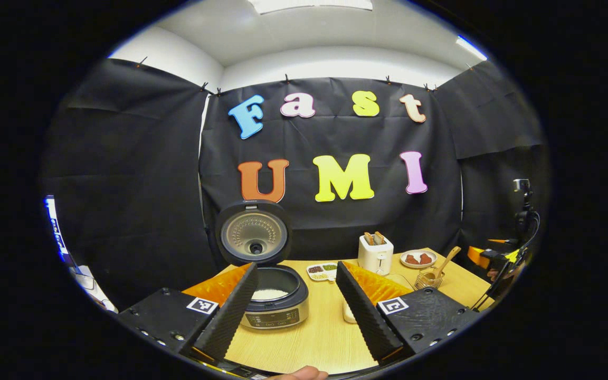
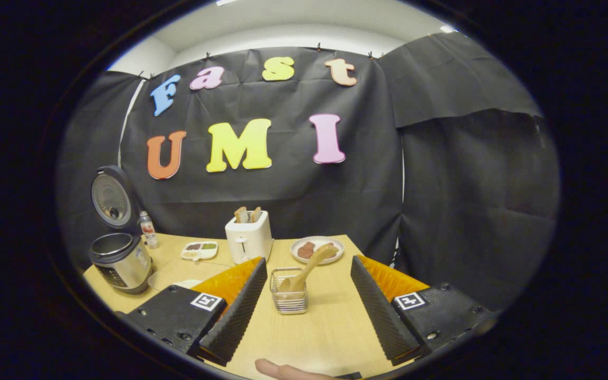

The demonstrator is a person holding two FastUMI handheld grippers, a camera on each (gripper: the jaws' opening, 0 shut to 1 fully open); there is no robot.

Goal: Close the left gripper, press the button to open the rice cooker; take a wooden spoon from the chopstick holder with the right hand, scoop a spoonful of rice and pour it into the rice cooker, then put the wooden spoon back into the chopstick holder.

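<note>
The rice cooker (image 1: 276, 309) stands open just beyond my left gripper (image 1: 296, 316), its lid (image 1: 254, 232) raised and white rice (image 1: 269, 294) in the pot. That gripper is open, holding nothing. A wire chopstick holder (image 2: 289, 300) sits between the spread fingers of my right gripper (image 2: 304, 312), a little ahead of them. The wooden spoon (image 2: 310, 268) leans in it, handle up and to the right. My right gripper is open and apart from the spoon. The same holder (image 1: 429, 278) and spoon (image 1: 447, 260) show at the right of the left gripper view. The cooker (image 2: 119, 262) appears far left.
A white toaster (image 2: 248, 237) with bread, a plate (image 2: 317, 249) of brown food and a small divided dish (image 2: 199, 250) stand at the back of the wooden table (image 2: 330, 332). A bottle (image 2: 147, 229) stands by the cooker. A pale dish (image 2: 177, 281) lies behind my right gripper's left finger.
</note>
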